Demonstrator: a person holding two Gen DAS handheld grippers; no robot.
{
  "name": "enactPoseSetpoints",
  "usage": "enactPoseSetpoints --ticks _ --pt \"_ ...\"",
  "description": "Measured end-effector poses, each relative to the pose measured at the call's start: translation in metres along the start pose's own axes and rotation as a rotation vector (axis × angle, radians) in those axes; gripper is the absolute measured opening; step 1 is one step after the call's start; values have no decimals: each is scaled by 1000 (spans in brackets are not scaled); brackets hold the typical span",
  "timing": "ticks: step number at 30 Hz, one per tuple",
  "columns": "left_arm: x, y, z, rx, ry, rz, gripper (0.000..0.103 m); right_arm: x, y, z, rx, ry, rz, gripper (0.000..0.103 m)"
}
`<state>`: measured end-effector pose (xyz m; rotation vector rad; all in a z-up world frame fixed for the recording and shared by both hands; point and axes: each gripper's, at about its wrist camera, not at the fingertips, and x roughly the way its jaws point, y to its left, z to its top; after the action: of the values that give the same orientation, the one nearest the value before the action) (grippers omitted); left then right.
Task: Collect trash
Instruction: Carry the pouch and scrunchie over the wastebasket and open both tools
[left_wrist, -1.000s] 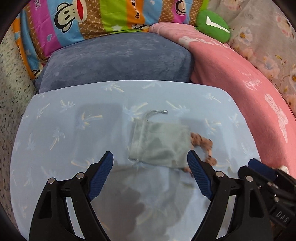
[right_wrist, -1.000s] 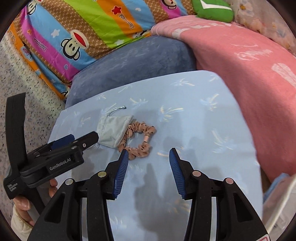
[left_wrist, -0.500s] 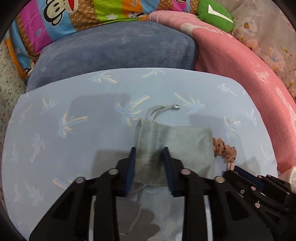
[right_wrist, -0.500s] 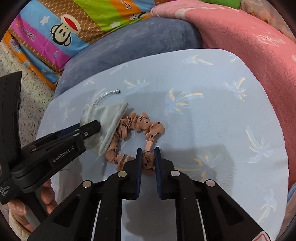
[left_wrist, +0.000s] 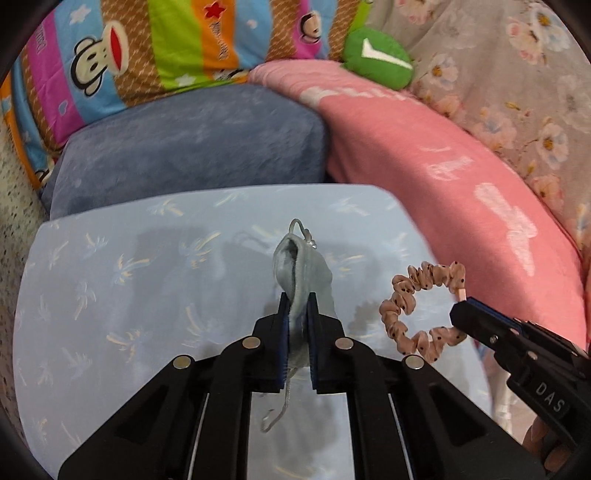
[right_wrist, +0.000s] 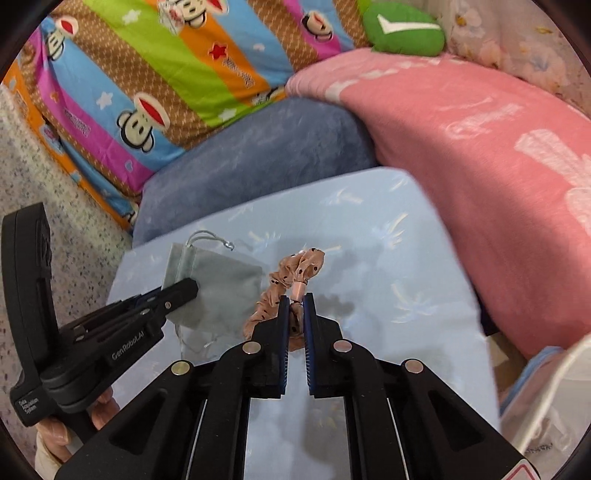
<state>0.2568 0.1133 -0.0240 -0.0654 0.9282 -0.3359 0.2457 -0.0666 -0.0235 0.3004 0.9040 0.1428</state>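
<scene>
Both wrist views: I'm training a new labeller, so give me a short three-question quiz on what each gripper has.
1. True or false: the left gripper is shut on the grey pouch.
2. What does the right gripper hold? A) scrunchie B) green cushion C) pink blanket
3. Fill in: both held items hang above the light blue ____ printed with palm trees.

Key: 1 true; 2 A; 3 cloth.
</scene>
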Motion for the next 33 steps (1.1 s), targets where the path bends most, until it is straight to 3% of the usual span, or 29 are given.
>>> enactPoseSetpoints --ticks 10,17,24,33 --pt "-69 -87 -3 110 -103 -120 8 -141 -45 -3 46 -182 -56 7" --pt "-95 -153 -23 211 -130 -195 9 -227 -89 -30 70 -256 -137 7" --pt "-107 -206 -49 297 -115 -245 9 -282 -134 -69 96 -269 -206 7" --pt "-101 -248 -76 351 -62 -262 9 -299 -170 -103 118 -243 -256 7"
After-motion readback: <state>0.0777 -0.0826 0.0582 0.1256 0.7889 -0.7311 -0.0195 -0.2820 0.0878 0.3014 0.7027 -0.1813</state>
